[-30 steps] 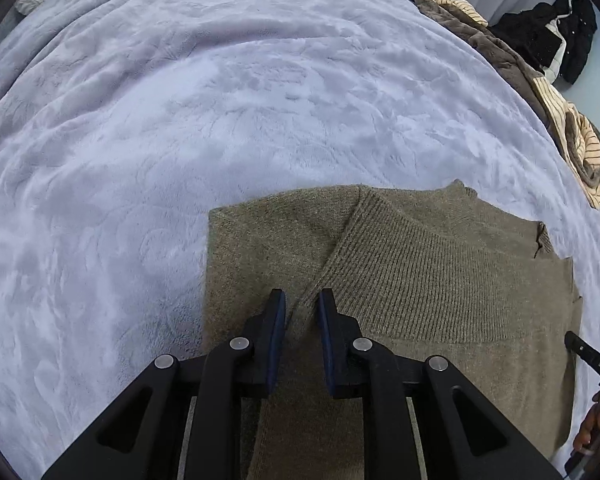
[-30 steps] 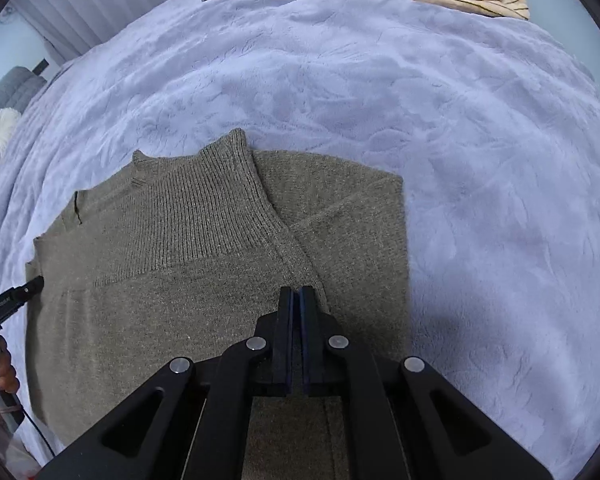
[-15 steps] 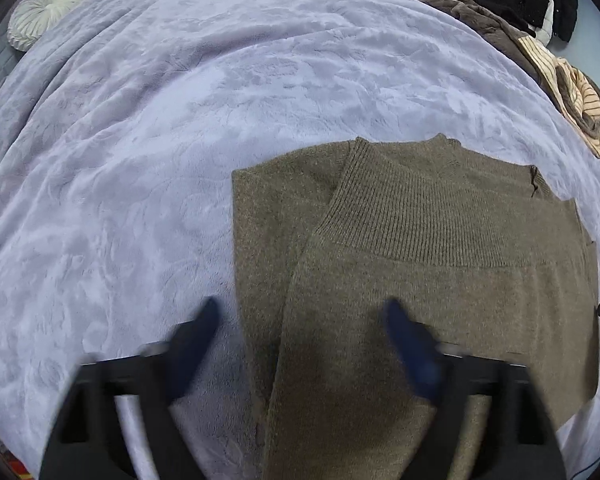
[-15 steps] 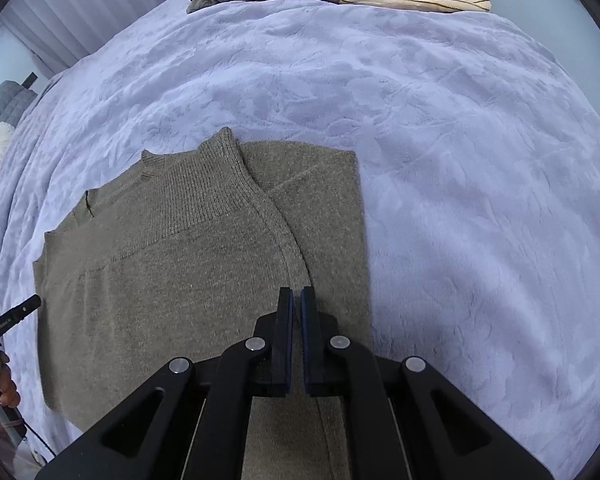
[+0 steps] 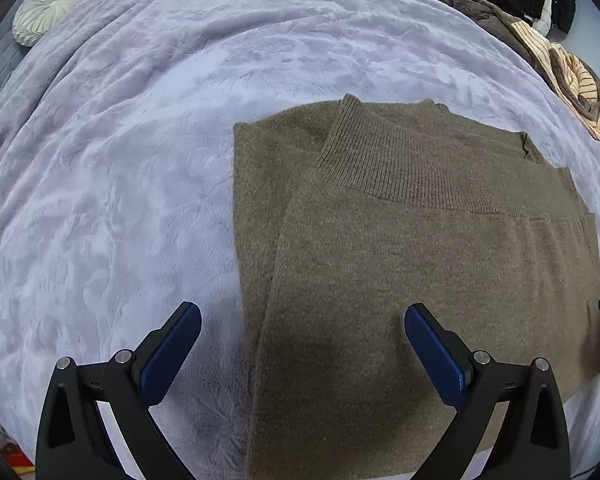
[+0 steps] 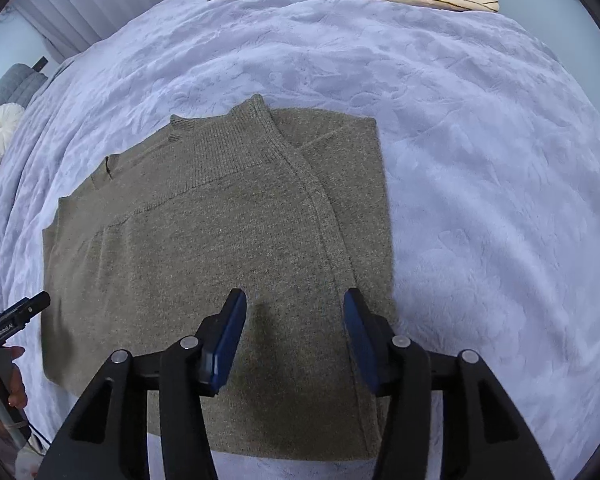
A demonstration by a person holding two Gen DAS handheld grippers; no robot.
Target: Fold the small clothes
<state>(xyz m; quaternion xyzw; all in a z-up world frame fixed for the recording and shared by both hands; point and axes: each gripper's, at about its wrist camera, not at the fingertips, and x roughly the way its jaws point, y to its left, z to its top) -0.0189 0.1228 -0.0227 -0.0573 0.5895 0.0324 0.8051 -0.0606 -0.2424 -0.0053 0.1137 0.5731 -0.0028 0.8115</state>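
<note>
An olive-brown knit sweater (image 5: 400, 264) lies folded flat on the lilac blanket, its ribbed band (image 5: 412, 164) across the top layer. My left gripper (image 5: 302, 312) hovers wide open above the sweater's left edge, nothing between its blue pads. In the right wrist view the same sweater (image 6: 204, 248) fills the middle. My right gripper (image 6: 294, 300) hangs over its right part with jaws opening and no cloth pinched between them. The left gripper's tip (image 6: 18, 320) and the hand holding it show at that view's left edge.
The lilac plush blanket (image 5: 120, 168) covers the bed all around the sweater. A heap of brown, striped and black clothes (image 5: 540, 40) lies at the far right edge. A round cream cushion (image 5: 48, 10) sits at the far left by a grey headboard.
Both grippers let go of the sweater fold: the left sprang wide first, the right opened just now. Both pulled back and a little up, so more of the sweater shows.
</note>
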